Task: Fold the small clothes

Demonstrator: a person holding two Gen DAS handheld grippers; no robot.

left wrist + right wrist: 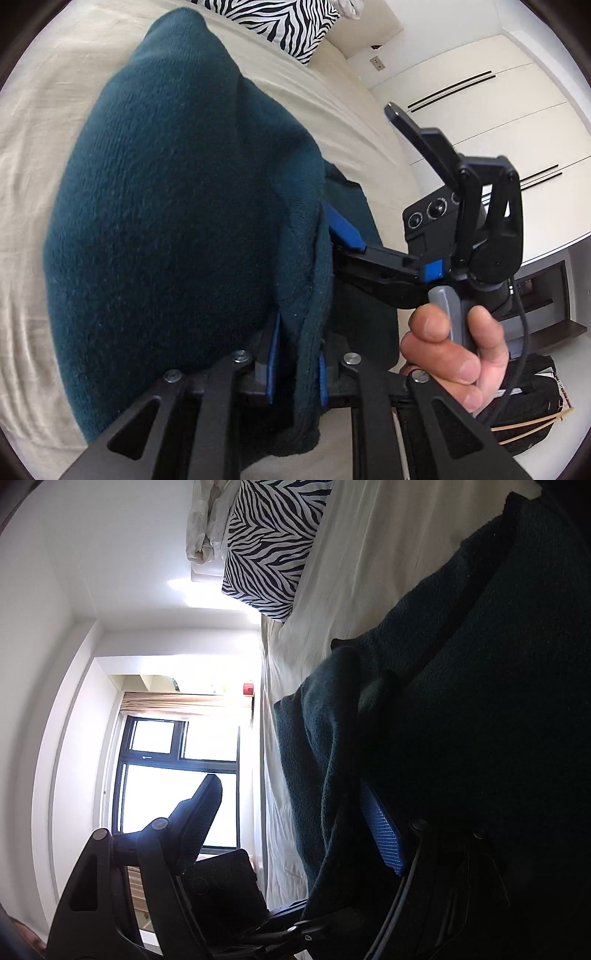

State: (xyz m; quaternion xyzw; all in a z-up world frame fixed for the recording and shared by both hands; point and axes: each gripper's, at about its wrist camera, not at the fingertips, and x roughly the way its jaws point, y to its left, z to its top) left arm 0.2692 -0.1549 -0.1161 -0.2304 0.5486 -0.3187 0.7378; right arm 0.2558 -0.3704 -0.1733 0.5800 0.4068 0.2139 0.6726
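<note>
A dark teal knit garment (177,221) lies on the cream bed sheet (55,122) and rises toward both cameras. My left gripper (297,369) is shut on a fold of its edge, blue pads on both sides of the cloth. The right gripper (345,227) shows in the left wrist view, held in a hand (454,350), with one blue finger against the garment and the other finger spread wide. In the right wrist view the garment (461,720) drapes over the blue finger (382,840), while the other finger (201,812) stands far apart.
A zebra-print pillow (291,26) lies at the head of the bed, also in the right wrist view (273,542). White wardrobe doors (480,110) stand beyond the bed. A dark bag (532,398) sits on the floor. A window (177,782) is behind the right gripper.
</note>
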